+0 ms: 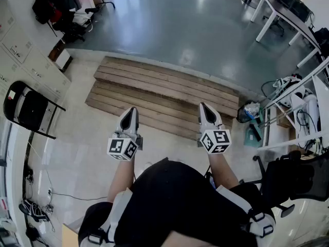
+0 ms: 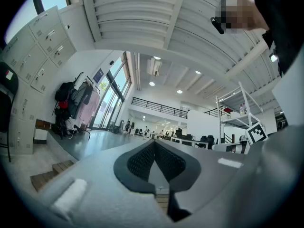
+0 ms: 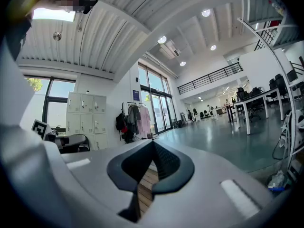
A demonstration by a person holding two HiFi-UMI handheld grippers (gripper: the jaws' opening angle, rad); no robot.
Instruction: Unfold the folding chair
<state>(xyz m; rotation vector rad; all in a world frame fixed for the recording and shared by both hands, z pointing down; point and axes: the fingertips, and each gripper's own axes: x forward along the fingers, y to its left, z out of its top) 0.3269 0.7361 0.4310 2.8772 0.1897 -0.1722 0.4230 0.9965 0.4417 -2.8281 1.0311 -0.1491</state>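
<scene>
The black folding chair (image 1: pixel 28 109) stands folded flat against the white lockers (image 1: pixel 25 60) at the far left of the head view; its edge shows at the left rim of the left gripper view (image 2: pixel 5 99). My left gripper (image 1: pixel 129 112) and right gripper (image 1: pixel 205 108) are held side by side in front of me, over a wooden platform (image 1: pixel 164 94), well to the right of the chair. Both point forward, roughly level. The left gripper (image 2: pixel 155 144) is shut with nothing in it, and so is the right gripper (image 3: pixel 153 144). Neither touches anything.
A coat rack with bags (image 1: pixel 56 9) stands at the back left. White tables (image 1: pixel 280 12) line the back right. A metal rack (image 1: pixel 298 102) and a black office chair (image 1: pixel 295 179) crowd the right side. Cables (image 1: pixel 31 210) lie on the floor at the lower left.
</scene>
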